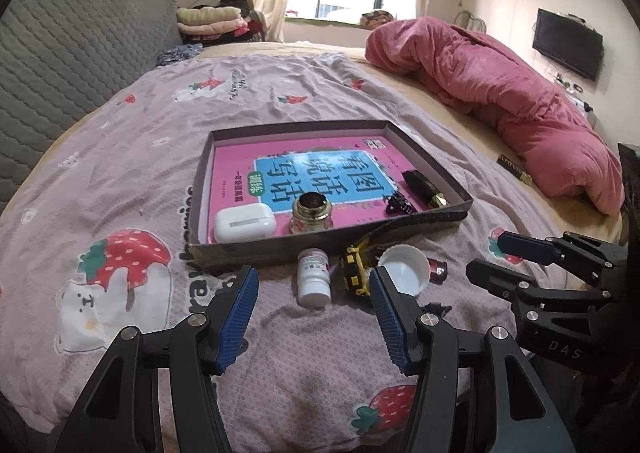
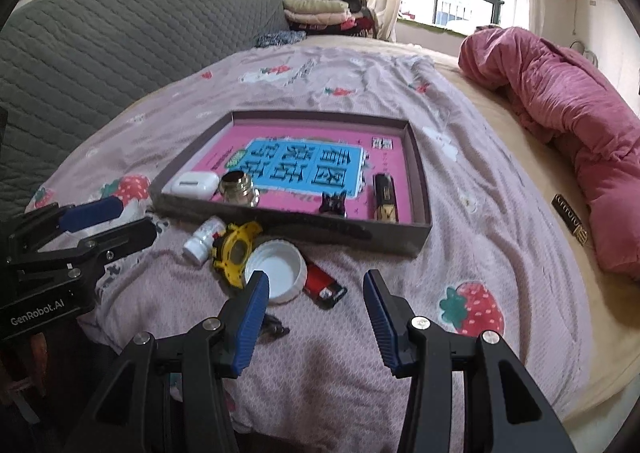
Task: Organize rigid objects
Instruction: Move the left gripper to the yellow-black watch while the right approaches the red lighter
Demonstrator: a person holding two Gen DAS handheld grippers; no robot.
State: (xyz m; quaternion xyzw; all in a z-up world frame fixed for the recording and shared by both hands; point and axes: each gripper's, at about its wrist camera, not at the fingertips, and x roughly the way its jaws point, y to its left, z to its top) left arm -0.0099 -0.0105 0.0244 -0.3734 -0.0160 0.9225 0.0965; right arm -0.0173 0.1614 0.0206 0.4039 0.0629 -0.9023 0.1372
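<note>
A shallow grey box (image 1: 240, 249) (image 2: 422, 189) lies on the bed with a pink book inside. On the book rest a white earbud case (image 1: 245, 222) (image 2: 195, 182), a small glass jar (image 1: 312, 213) (image 2: 237, 187), a black hair clip (image 1: 398, 207) (image 2: 334, 203) and a black-gold lighter (image 1: 424, 187) (image 2: 384, 199). In front of the box lie a white pill bottle (image 1: 314, 277) (image 2: 203, 239), a yellow watch (image 1: 354, 265) (image 2: 236, 251), a white cap (image 1: 404, 269) (image 2: 278, 271) and a red lighter (image 1: 438, 269) (image 2: 324, 283). My left gripper (image 1: 314, 289) hangs open before the bottle. My right gripper (image 2: 316, 285) hangs open over the red lighter.
A rolled pink quilt (image 1: 500, 93) (image 2: 568, 113) lies along the bed's right side, with a small dark gold-printed box (image 1: 514, 169) (image 2: 570, 219) beside it. A grey padded headboard (image 1: 72, 53) (image 2: 120, 37) stands at the left. A small dark clip (image 2: 274, 325) lies near my right gripper's left finger.
</note>
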